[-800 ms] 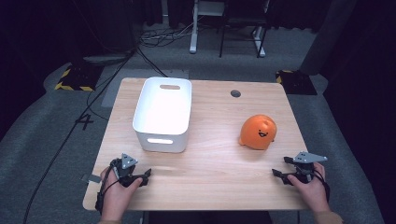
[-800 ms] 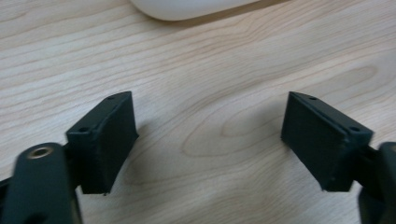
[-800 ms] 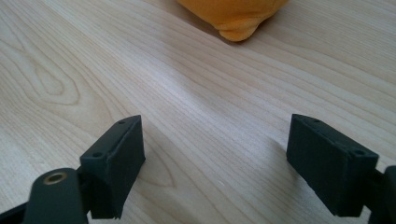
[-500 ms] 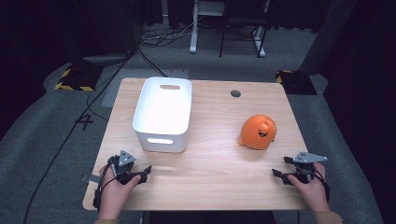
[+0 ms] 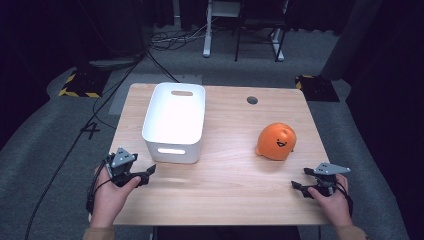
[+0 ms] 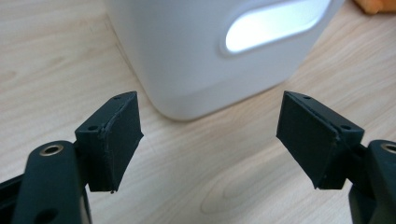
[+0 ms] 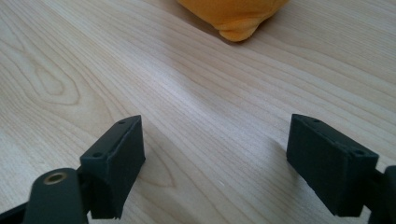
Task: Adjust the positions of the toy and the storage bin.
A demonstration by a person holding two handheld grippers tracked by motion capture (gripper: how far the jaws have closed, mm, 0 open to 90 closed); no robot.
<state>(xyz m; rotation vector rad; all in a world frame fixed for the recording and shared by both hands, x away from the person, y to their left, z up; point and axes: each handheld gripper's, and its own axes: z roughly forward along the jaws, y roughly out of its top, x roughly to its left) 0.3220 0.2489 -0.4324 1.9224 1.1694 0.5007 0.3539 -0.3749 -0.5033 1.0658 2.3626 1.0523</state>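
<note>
A white plastic bin (image 5: 172,150) with handle slots stands on the left half of the wooden table (image 5: 230,195). An orange round plush toy (image 5: 276,141) with a smiling face lies on the right half. My left gripper (image 5: 144,174) rests near the front left, just short of the bin's near end, open with nothing between its fingers. In the left gripper view the bin's near wall (image 6: 196,51) and its slot loom beyond the left gripper (image 6: 210,140). My right gripper (image 5: 299,182) sits at the front right, open and empty. The right gripper (image 7: 215,163) points at the toy (image 7: 233,14).
A small round grommet (image 5: 252,100) sits in the tabletop at the back. Beyond the table, on the dark floor, are cables (image 5: 165,40), white desk legs (image 5: 206,30) and yellow-black striped tape (image 5: 75,92). Bare wood lies between the two hands.
My left gripper has edged a little away from the table's front edge toward the bin's near end. The right gripper, the bin and the toy have stayed put.
</note>
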